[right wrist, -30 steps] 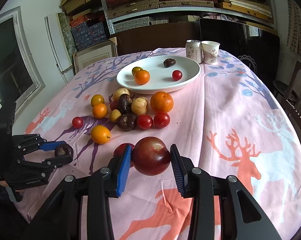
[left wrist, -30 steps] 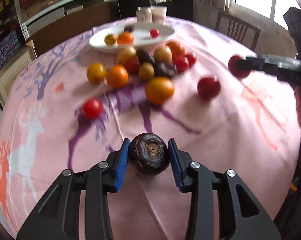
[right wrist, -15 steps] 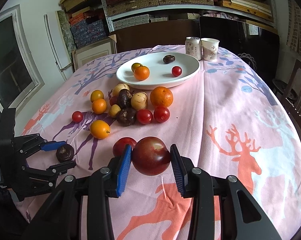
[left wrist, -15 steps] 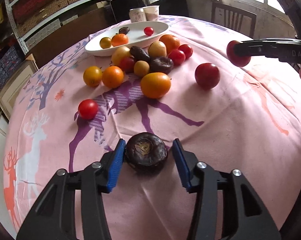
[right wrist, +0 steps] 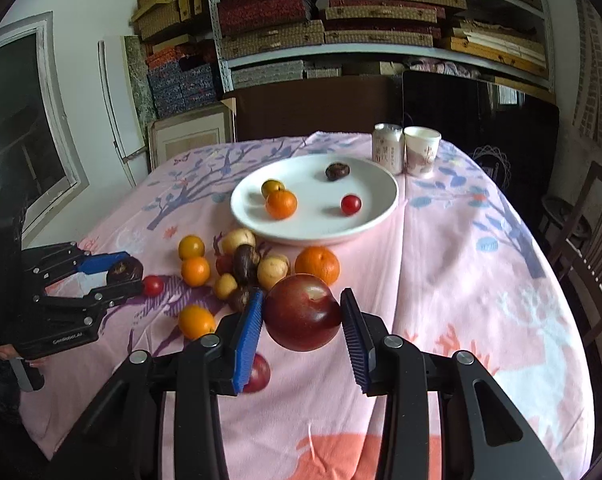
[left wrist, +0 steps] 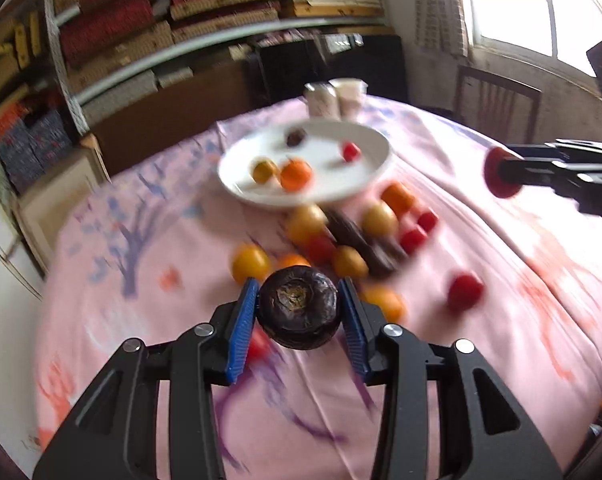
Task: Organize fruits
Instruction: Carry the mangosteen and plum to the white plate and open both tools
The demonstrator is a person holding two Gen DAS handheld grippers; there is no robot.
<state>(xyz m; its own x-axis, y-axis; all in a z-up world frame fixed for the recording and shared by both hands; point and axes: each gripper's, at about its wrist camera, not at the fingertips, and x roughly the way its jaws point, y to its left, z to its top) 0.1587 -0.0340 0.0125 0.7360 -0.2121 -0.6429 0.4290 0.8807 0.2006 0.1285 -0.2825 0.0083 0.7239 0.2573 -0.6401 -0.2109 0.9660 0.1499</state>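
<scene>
My left gripper is shut on a dark wrinkled passion fruit and holds it above the pink tablecloth; it also shows in the right wrist view. My right gripper is shut on a dark red plum, held above the table; it shows in the left wrist view. A white plate at the far middle holds an orange, a yellow-green fruit, a small tomato and a dark fruit. Several loose oranges, tomatoes and dark fruits lie in front of the plate.
A can and a paper cup stand behind the plate. Another red plum lies on the cloth under my right gripper. A wooden chair stands at the right. Shelves of boxes fill the back wall.
My left gripper closed on the passion fruit, lifted it off the cloth and moved towards the plate. My right gripper has carried the plum forward and higher.
</scene>
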